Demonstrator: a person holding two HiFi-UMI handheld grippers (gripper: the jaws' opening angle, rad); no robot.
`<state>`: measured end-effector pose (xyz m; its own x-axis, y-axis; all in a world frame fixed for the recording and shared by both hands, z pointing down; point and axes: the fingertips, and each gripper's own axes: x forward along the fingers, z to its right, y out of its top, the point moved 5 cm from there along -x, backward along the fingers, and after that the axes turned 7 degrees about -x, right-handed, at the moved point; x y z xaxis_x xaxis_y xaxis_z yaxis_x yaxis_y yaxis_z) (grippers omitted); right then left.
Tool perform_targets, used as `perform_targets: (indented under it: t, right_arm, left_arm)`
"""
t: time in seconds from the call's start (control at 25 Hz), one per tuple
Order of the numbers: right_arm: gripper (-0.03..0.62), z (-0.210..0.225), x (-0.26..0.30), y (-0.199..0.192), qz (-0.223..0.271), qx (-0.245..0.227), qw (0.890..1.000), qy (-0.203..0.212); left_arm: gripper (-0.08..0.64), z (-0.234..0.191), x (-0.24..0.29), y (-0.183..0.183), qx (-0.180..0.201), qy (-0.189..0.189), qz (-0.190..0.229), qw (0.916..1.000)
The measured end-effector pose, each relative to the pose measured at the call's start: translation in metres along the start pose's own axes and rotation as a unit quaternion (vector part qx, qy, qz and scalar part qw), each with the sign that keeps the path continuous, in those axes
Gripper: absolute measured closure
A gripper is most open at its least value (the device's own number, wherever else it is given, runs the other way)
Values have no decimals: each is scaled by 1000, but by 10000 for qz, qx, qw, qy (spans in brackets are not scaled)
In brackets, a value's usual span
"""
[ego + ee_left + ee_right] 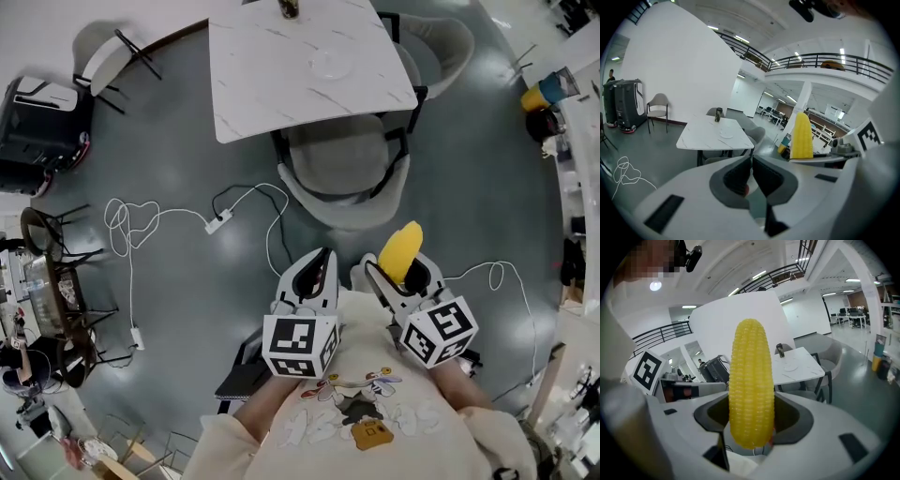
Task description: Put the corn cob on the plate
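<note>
A yellow corn cob [751,383] stands upright between the jaws of my right gripper [752,420], which is shut on it. From the head view the corn cob [400,250] sticks out of the right gripper [403,277] close to the person's chest. My left gripper [314,272] sits beside it, shut with nothing between its jaws [751,176]. The corn cob [802,137] also shows at the right of the left gripper view. A small white plate [330,64] lies on the white marble table [281,84] far ahead; the plate [790,366] shows in the right gripper view too.
A grey chair [345,173] stands between me and the table, another chair [441,47] at its right. White cables [141,225] with a power strip lie on the grey floor. A dark can [289,8] stands at the table's far edge. A black machine [37,122] is at far left.
</note>
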<state>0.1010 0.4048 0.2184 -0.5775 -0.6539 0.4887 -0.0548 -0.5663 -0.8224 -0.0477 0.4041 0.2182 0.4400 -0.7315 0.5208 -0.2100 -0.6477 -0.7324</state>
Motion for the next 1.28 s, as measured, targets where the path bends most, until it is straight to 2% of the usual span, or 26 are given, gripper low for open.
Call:
perform_targets:
  t: [0.36, 0.52, 0.72, 1.04, 1.28]
  right_arm:
    - [341, -36, 30, -13, -59, 236, 9993, -277]
    - [341, -36, 33, 0, -54, 228, 9989, -417]
    - [341, -29, 48, 7, -92, 320, 9989, -342]
    - [341, 21, 80, 27, -136, 403, 9990, -97]
    - [341, 76, 106, 65, -161, 292, 9993, 151]
  left_arm:
    - [537, -50, -16, 2, -126, -287, -69, 9995]
    - [537, -58, -16, 7, -223, -329, -84, 9992]
    - [537, -67, -6, 13, -345, -241, -119, 9990]
    - [537, -69, 40, 38, -412, 76, -136, 9990]
    - [537, -50, 98, 66, -90, 308, -318, 9990]
